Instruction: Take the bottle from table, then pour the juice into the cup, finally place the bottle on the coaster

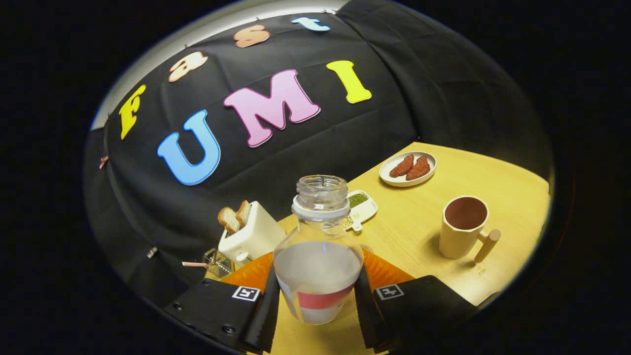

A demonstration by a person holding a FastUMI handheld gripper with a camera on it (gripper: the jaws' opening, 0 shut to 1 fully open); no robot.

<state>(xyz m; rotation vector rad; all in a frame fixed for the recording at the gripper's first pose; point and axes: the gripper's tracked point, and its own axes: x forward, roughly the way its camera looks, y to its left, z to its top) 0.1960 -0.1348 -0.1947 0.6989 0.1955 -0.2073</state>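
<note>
We have the wooden table (424, 217) running away to the right and far side under us, tilted in our view. Nearest us is the gripper (316, 296), and its two dark fingers (268, 305) are clamped on the lower body of the bottle (318, 266), one pad on each flank, so the jaws are closed on it. The bottle is clear, uncapped, with a white collar under its open neck, pale juice filling the lower part and a red band near the base. It stands upright between the fingers; its base looks raised off the tabletop, though we cannot tell for sure.

Just behind the bottle an orange coaster (389, 273) fans out on both sides, partly hidden by the fingers. Far left of the bottle sits a cream toaster (254, 236) with two slices of bread (232, 218) sticking out of the top, and left of that a small clear container (217, 262).

To the right, well apart from the bottle, we see the cream cup (463, 227), dark brown inside, its wooden handle pointing right and near. Farther off is a white plate (408, 168) with two reddish-brown pieces on it. Between plate and bottle lies a small white divided dish (362, 208) holding green and pale grains.
</note>
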